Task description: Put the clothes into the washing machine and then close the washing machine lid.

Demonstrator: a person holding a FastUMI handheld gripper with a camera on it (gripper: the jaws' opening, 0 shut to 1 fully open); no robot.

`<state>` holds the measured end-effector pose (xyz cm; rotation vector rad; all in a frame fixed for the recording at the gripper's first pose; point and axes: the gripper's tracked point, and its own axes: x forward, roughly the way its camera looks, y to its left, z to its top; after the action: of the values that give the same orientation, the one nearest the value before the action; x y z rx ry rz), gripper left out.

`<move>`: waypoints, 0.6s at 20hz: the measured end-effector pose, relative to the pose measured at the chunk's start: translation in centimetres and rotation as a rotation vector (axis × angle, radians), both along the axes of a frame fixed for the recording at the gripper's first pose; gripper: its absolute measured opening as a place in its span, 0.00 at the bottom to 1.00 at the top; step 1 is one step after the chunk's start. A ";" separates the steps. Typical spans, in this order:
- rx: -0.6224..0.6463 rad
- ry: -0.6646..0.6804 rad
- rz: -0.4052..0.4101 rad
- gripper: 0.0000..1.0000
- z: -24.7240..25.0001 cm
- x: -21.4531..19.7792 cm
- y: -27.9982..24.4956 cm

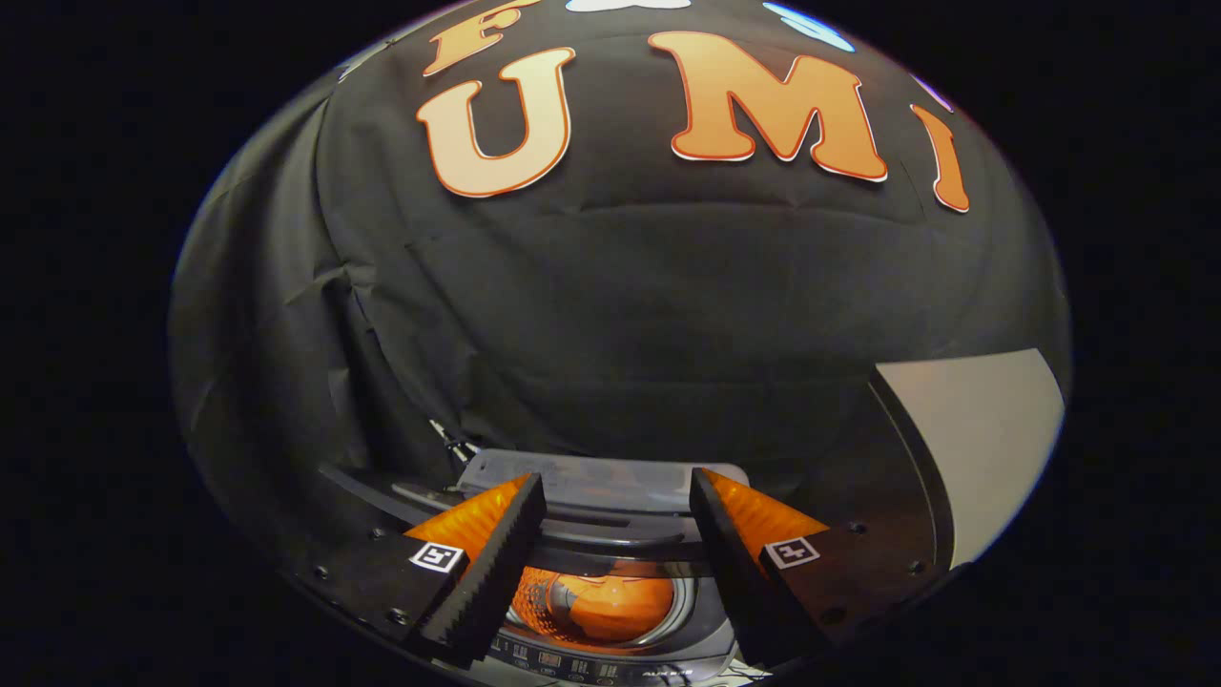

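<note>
Cloth-walled booth with washing machine (610, 582)

No words, brands or numbers can be made out. A small square black-and-white coded marker (436, 557) is carried on the flat base of the left finger of the gripper (615, 477), and a second marker (792, 551) of the same kind on the right finger; the fingers are held wide apart, with nothing gripped between them. Tiny pale print is seen along the control panel (591, 668) at the front edge of the washing machine (610, 482), too small and blurred to be read.
</note>
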<state>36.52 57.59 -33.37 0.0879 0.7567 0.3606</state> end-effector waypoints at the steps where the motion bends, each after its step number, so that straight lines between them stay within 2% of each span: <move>1: 0.003 0.028 0.010 0.99 -1.2 -1.4 -0.2; 3: -0.031 0.099 0.011 0.99 -4.4 -4.0 -1.4; 7: -0.055 0.117 0.019 0.99 -8.4 -7.7 -2.4; 10: -0.012 0.108 0.006 0.99 -7.8 -9.3 -2.0; 12: 0.017 0.075 0.001 0.99 -6.0 -8.8 -1.9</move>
<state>27.74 55.73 -39.34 0.1172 0.8283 0.3660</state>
